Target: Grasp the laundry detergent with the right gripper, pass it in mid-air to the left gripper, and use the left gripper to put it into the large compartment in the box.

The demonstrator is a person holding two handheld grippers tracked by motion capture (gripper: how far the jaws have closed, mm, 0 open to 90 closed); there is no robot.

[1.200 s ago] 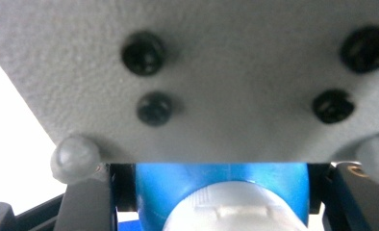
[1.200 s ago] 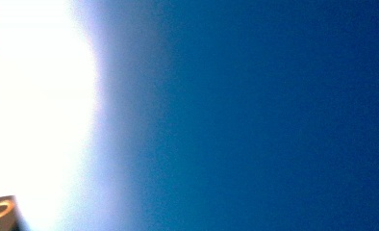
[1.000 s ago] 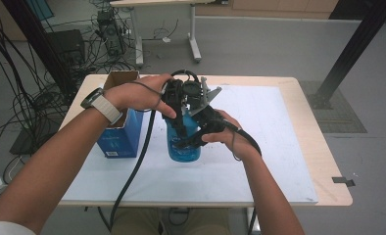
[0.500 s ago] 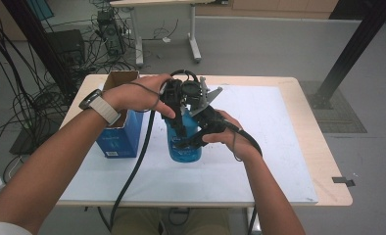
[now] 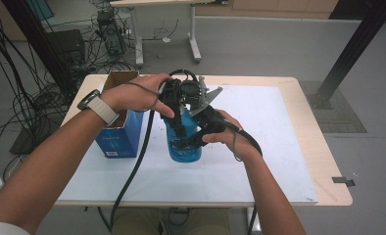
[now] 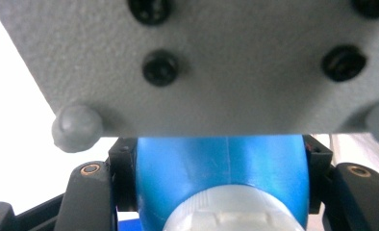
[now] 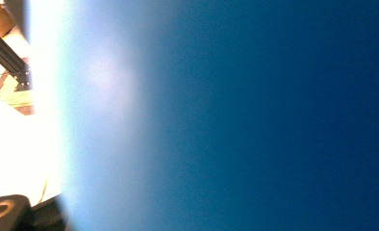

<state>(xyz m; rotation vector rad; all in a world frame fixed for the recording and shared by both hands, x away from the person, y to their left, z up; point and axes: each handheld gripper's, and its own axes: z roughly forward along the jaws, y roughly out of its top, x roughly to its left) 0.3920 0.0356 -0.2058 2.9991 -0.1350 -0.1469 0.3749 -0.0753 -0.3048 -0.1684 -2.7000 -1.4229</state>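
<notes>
A blue translucent bottle (image 5: 182,152) stands upright on the white mat (image 5: 269,147) near the middle of the table. My left gripper (image 5: 180,116) comes down on it from above. In the left gripper view its jaws sit tight on either side of the bottle's blue shoulder (image 6: 216,166), with the white cap (image 6: 226,214) just below the camera. My right gripper (image 5: 190,141) holds the bottle's body from the right side; the right gripper view is pressed close against the blue wall (image 7: 255,115). The right gripper's grey plate (image 6: 226,62) hangs over the left gripper's view.
An open blue carton (image 5: 116,133) stands on the mat just left of the bottle, under my left wrist. A black cable (image 5: 132,171) trails from the left gripper toward the front edge. The wooden table edge (image 5: 328,166) borders the mat on the right.
</notes>
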